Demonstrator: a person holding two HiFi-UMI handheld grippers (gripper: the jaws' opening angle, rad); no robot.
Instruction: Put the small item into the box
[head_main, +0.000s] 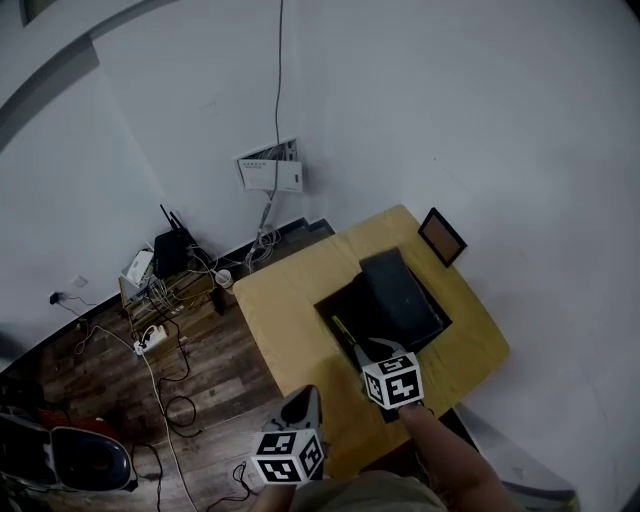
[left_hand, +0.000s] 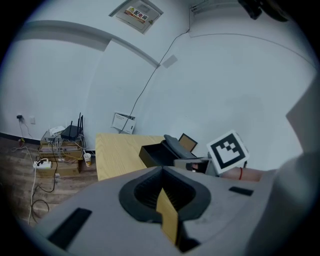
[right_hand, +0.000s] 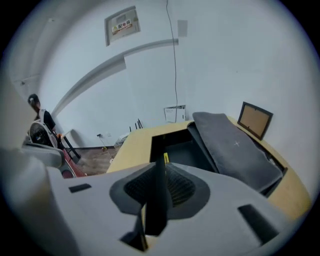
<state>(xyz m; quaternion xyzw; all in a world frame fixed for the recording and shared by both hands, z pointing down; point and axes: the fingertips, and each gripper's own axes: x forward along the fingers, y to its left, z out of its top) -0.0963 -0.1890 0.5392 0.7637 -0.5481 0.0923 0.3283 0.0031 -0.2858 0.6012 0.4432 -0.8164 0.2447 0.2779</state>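
Grey left tool (head_main: 303, 400) and right tool (head_main: 362, 352), black-white marker cubes (head_main: 392, 381)

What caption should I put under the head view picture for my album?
The right gripper holds a thin stick over the open black box on a wooden table.

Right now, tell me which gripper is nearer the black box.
Right. The right gripper, jaws on a slim yellow item, reaches the black box's near rim; the left gripper hangs back by the table's near corner, short of the box.

Box (head_main: 328, 305) near corner hidden behind right gripper (head_main: 358, 350). Wall sign (right_hand: 123, 25) print too small to read.
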